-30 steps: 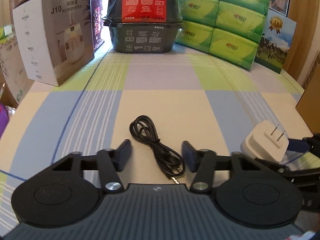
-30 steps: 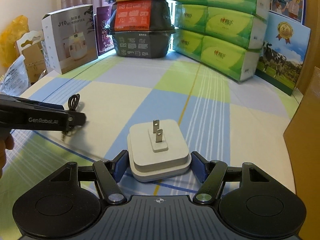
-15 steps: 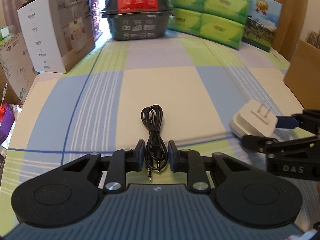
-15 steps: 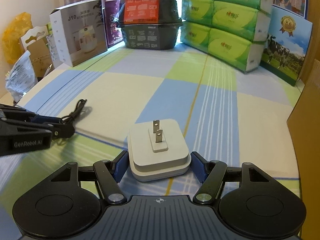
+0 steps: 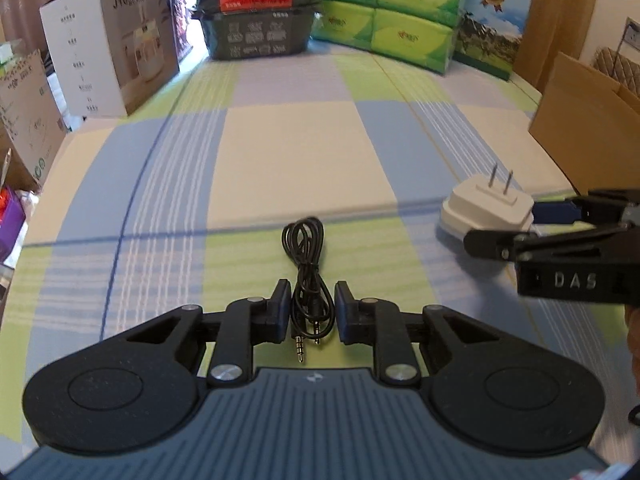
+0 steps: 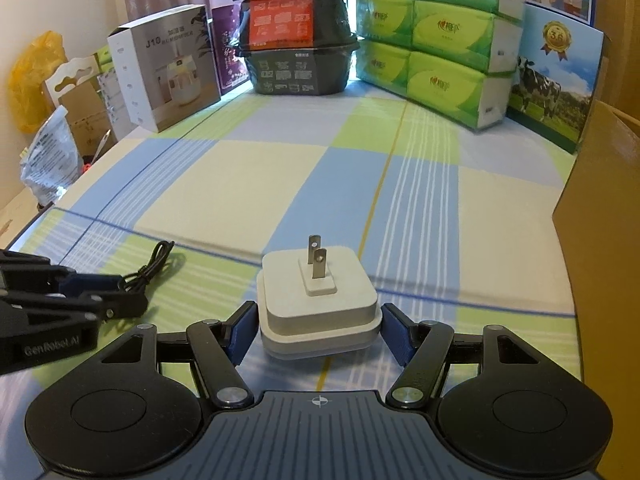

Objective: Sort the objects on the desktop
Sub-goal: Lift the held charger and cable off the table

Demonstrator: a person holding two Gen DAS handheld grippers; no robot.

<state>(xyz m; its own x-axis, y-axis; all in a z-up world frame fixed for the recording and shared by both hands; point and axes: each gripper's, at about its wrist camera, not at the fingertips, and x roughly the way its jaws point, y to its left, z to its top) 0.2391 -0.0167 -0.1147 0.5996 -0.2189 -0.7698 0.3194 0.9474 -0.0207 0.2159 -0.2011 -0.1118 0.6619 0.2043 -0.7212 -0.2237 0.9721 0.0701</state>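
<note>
A coiled black audio cable (image 5: 303, 240) runs back between the fingers of my left gripper (image 5: 313, 312), which is shut on its plug end. Its loop stretches forward over the checked tablecloth (image 5: 296, 152). My right gripper (image 6: 319, 332) is shut on a white wall charger (image 6: 320, 300) with two prongs pointing up, both pads pressed to its sides. In the left wrist view the charger (image 5: 486, 208) and the right gripper (image 5: 532, 222) sit to the right of the cable. In the right wrist view the left gripper (image 6: 100, 304) and cable (image 6: 154, 266) are at the left.
An open cardboard box (image 6: 600, 240) stands at the right table edge. Along the back are a humidifier box (image 6: 168, 64), stacked black food containers (image 6: 300, 60), green tissue packs (image 6: 440, 40) and a milk carton with a cow picture (image 6: 556, 80). Bags and cartons crowd the left side.
My left gripper, open around the cable a second ago, has shut on it. Both grippers have drawn back toward the near table edge, each with its object.
</note>
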